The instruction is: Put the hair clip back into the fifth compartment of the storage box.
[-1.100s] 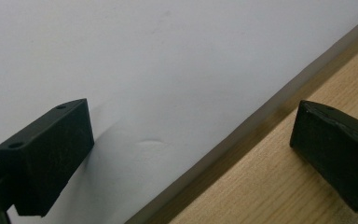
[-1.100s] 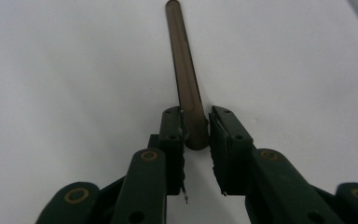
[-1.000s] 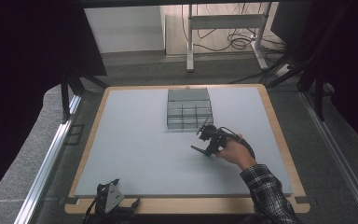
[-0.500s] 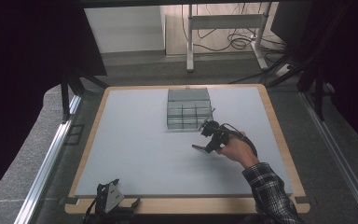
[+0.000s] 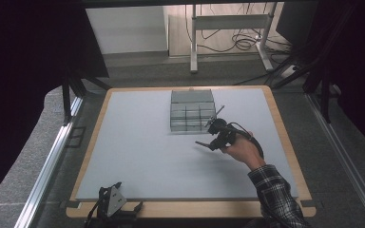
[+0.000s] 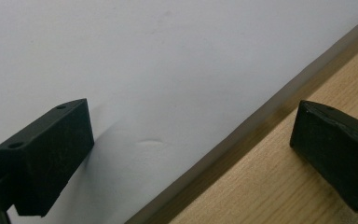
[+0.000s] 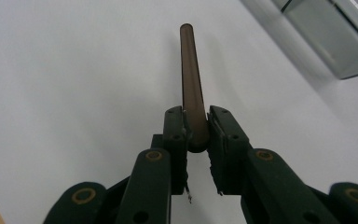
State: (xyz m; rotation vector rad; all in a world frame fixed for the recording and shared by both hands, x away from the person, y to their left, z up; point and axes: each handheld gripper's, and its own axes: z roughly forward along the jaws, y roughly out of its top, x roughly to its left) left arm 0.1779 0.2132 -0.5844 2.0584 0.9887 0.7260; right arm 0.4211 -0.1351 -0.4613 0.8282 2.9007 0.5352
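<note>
Meanwhile the right gripper [image 7: 196, 133] clamps a thin brown rod [image 7: 191, 79] beside the grey compartmented box [image 5: 192, 111]; the left gripper [image 6: 191, 154] rests apart at the counter [image 5: 138, 156] edge

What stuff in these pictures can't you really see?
- Inside the grey box: too small in the high view; cut off at the edge in the right gripper view.
- The near end of the brown stick: pinched between the right gripper jaws.
- The left gripper: its jaws are too small and dark in the high view.
</note>
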